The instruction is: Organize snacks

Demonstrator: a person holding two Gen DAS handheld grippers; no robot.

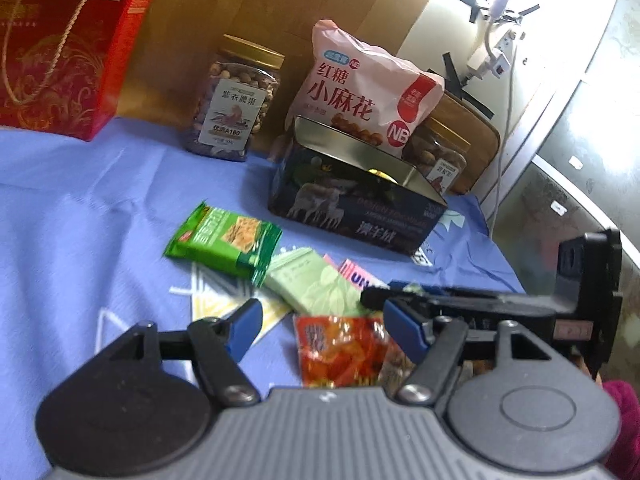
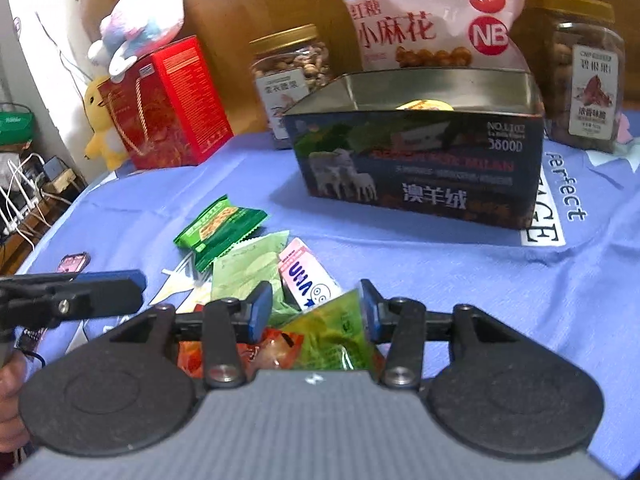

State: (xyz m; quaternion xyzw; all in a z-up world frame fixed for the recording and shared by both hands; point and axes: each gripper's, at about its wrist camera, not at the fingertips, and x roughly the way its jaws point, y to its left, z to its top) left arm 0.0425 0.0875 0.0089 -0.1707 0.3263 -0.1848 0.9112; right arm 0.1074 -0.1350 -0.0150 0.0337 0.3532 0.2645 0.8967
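Small snack packets lie in a heap on the blue cloth [image 1: 80, 220]: a green cracker packet [image 1: 224, 240] [image 2: 216, 228], a pale green one [image 1: 316, 284] [image 2: 248, 268], a pink one [image 1: 360, 276] [image 2: 304, 276] and a red one [image 1: 340, 344] [image 2: 276, 348]. Behind them stands an open dark tin box [image 1: 352, 208] [image 2: 420, 168] with sheep printed on it. My left gripper [image 1: 324, 330] hangs open over the red packet. My right gripper [image 2: 316, 314] is open too, with a yellow-green packet [image 2: 332, 336] between its fingers, its tip near the right pad. The grippers sit side by side.
A pink snack bag [image 1: 360, 84] leans behind the tin. Nut jars [image 1: 236, 104] [image 2: 584, 72] stand on either side. A red gift box [image 1: 60, 52] with plush toys [image 2: 140, 28] on top is at the back left. Cables [image 2: 24, 188] hang off the cloth's left edge.
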